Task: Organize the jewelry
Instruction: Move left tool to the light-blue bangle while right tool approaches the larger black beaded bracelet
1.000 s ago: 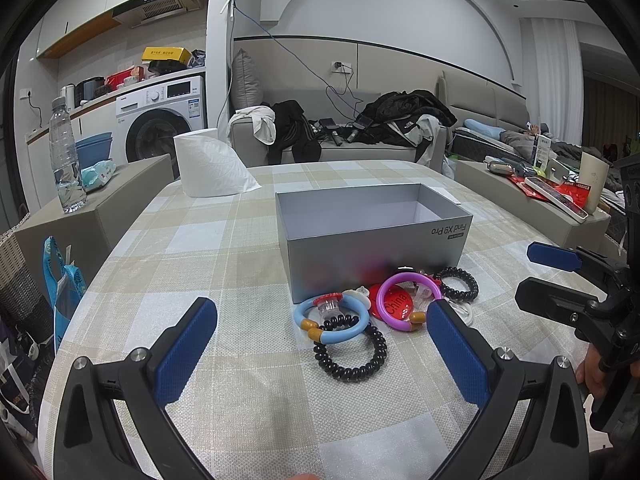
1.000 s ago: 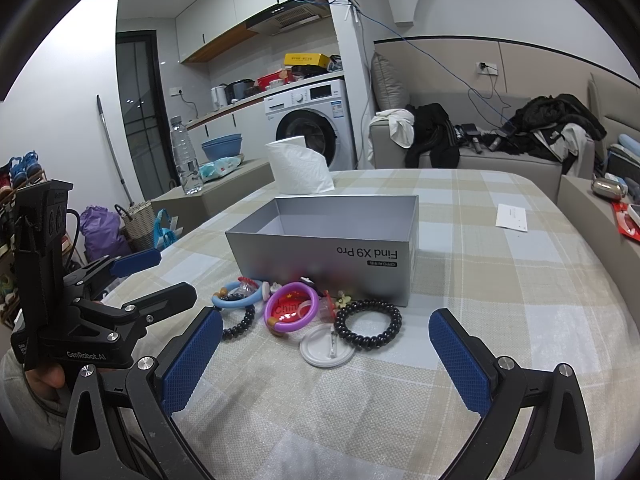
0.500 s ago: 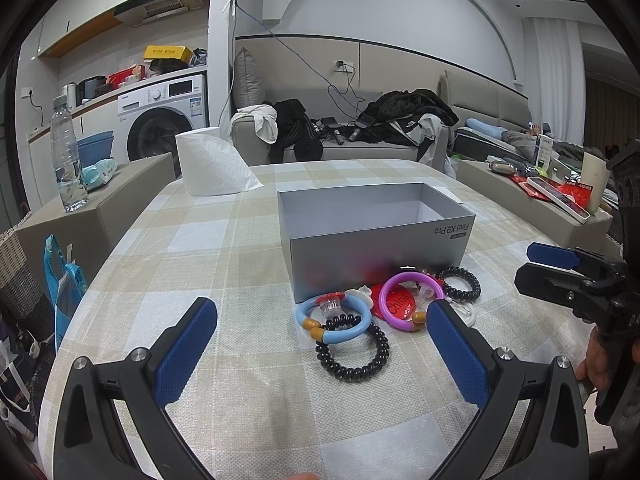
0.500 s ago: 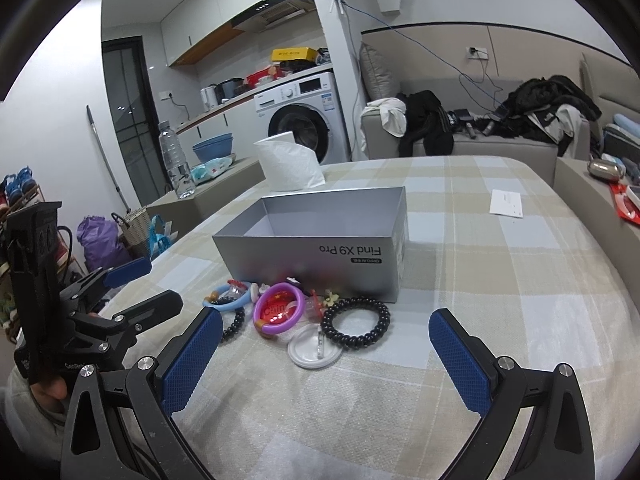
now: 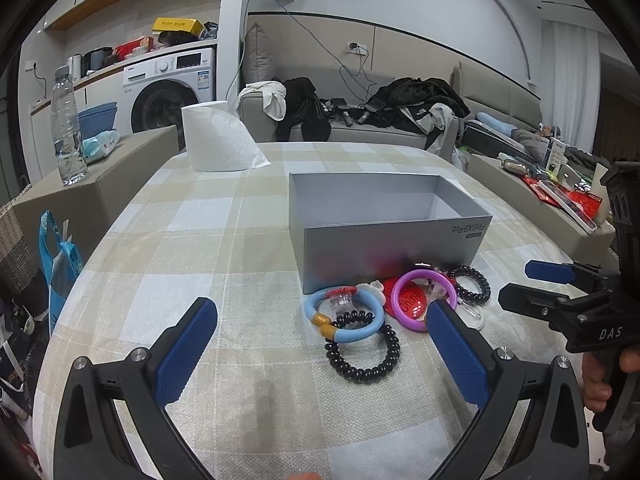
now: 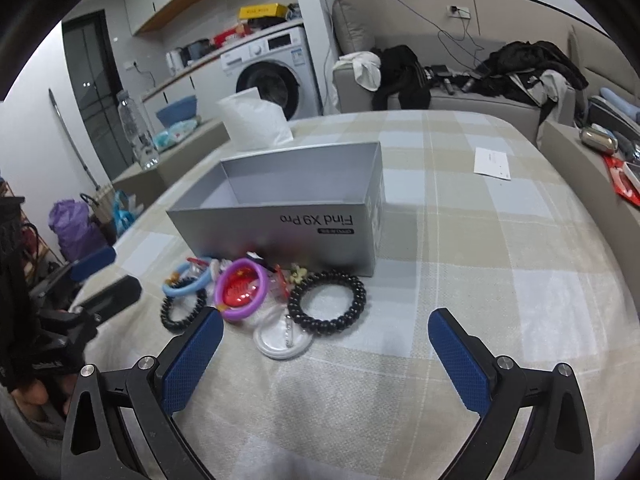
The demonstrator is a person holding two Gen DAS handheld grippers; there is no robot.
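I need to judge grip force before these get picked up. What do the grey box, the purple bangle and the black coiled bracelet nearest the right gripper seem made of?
Grey box: likely cardboard with a matte silver finish; thin straight walls, printed lettering.
Purple bangle: probably smooth, glossy plastic; even colour, soft highlights.
Black coiled bracelet: seemingly shiny springy plastic; spiral coils like a phone cord.

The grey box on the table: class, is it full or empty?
Empty. The grey box has no lid, and only bare floor and walls show inside; the purple bangle lies outside it.
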